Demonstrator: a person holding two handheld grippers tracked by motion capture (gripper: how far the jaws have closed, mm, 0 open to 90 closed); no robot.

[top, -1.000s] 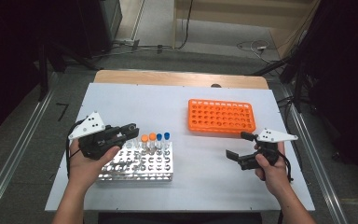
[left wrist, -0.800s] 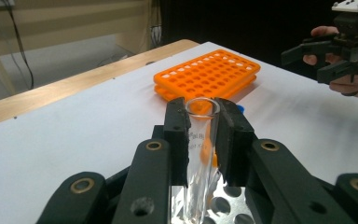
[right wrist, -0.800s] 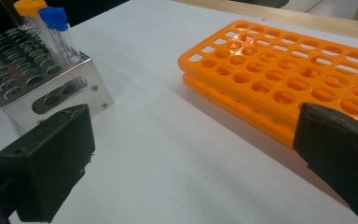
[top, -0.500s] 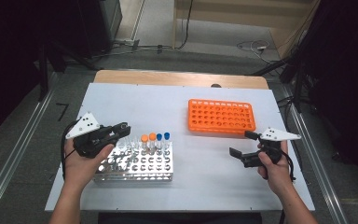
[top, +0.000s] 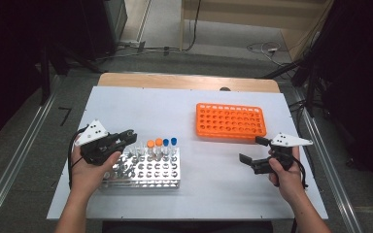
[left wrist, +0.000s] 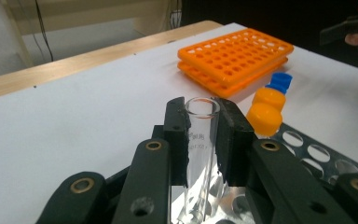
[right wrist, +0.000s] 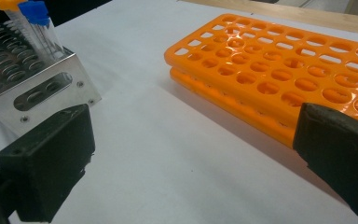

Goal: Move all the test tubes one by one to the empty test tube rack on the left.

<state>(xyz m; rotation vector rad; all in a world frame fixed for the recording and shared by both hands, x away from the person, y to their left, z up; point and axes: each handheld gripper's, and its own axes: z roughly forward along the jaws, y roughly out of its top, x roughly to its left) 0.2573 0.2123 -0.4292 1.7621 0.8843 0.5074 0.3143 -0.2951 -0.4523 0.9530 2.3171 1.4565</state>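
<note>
A white table (top: 126,102) in a dim workroom, cables trailing across the floor behind it. My left gripper (left wrist: 200,133) is clamped on an uncapped clear tube (left wrist: 200,140), one pad on each side just below its open rim. The tube stands upright, its long axis vertical, its foot down among the holes at the near-left end of the metal rack (top: 148,170), at my left hand. Beside it in the rack's back row stand two orange-capped tubes (left wrist: 265,112) and the blue-capped ones (left wrist: 279,83). The orange rack (top: 230,121) lies well apart from the metal rack, across the table towards my right hand. My right gripper (top: 255,150) hangs wide open and empty just in front of that orange rack. I judge any lift must go straight up along the tube's axis.
</note>
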